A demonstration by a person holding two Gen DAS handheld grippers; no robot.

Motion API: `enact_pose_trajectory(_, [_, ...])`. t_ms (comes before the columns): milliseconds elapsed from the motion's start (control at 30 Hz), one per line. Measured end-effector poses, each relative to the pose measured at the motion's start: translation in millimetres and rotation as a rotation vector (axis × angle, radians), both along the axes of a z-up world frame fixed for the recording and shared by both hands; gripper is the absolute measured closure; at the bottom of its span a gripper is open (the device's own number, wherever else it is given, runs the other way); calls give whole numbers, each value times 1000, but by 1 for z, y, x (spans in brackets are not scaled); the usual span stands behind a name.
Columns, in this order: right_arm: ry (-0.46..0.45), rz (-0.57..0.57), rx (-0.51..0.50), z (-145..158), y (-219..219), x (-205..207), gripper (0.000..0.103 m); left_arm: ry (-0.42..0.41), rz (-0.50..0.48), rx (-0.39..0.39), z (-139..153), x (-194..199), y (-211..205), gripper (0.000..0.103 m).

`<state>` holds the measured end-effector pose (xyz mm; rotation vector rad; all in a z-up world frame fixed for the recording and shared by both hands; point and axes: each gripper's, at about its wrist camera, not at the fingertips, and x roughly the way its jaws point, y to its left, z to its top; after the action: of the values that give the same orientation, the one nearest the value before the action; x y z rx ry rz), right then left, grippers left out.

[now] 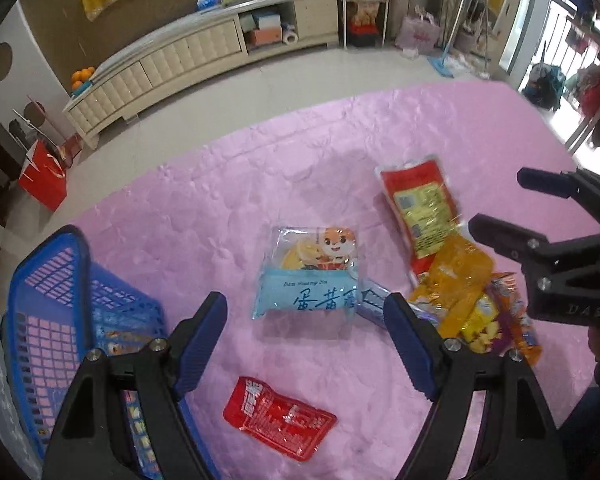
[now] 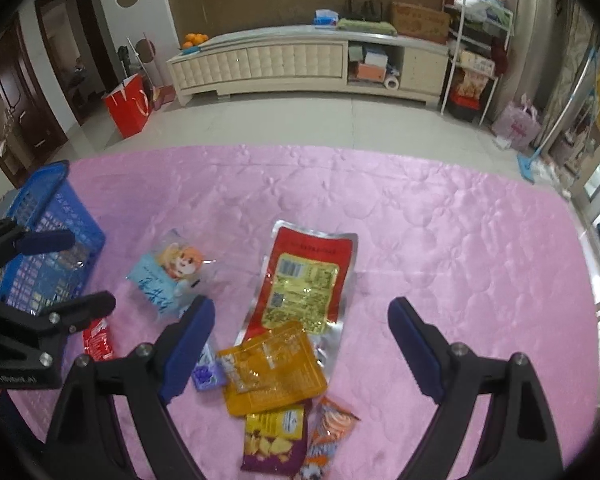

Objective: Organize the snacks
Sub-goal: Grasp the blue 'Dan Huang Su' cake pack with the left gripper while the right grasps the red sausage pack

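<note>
Snack packets lie on a pink quilted cloth (image 1: 260, 184) (image 2: 440, 240). A light blue cartoon pack (image 1: 312, 272) (image 2: 168, 276) sits in the middle, just beyond my left gripper (image 1: 306, 308), which is open and empty above it. A small red packet (image 1: 278, 416) (image 2: 97, 340) lies nearer. My right gripper (image 2: 302, 312) (image 1: 496, 202) is open and empty over a pile: a long red pouch (image 2: 304, 276) (image 1: 420, 208), an orange packet (image 2: 272, 368) (image 1: 456, 276), a small purple pack (image 2: 208, 372) and a yellow-purple bag (image 2: 276, 436). A blue basket (image 1: 48, 304) (image 2: 48, 236) stands at the left.
The basket holds some packets in the left wrist view. An orange striped packet (image 2: 332, 432) lies by the pile. Beyond the cloth's far edge are floor, a cream TV cabinet (image 2: 300, 64), a red gift bag (image 2: 128, 108) and a shelf rack (image 2: 476, 60).
</note>
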<state>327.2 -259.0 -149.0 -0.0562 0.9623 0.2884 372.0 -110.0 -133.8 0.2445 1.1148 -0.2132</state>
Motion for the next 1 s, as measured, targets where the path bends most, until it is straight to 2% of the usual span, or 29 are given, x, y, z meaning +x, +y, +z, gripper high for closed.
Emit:
enact_pose_trajectory(267, [16, 10, 16, -20, -2, 16, 12, 76, -73, -3, -27, 29, -7, 24])
enact_pose_trajectory(367, [11, 7, 18, -18, -5, 19, 12, 100, -76, 45, -41, 38, -11, 24])
enact_pose_trajectory(500, [16, -1, 16, -18, -5, 23, 12, 141, -65, 26, -54, 49, -11, 24])
enact_pose_trajectory(667, [30, 13, 15, -21, -2, 22, 12, 153, -83, 75, -68, 59, -12, 24])
enact_pose_trajectory(833, [51, -20, 33, -23, -10, 28, 12, 155, -67, 45, -75, 64, -10, 24])
enact_pose_trajectory(900, [63, -32, 41, -24, -12, 31, 12, 143, -63, 38, -75, 63, -10, 32])
enact_pose_trajectory(1000, [110, -39, 48, -28, -12, 38, 12, 129, -46, 35, -71, 58, -8, 38])
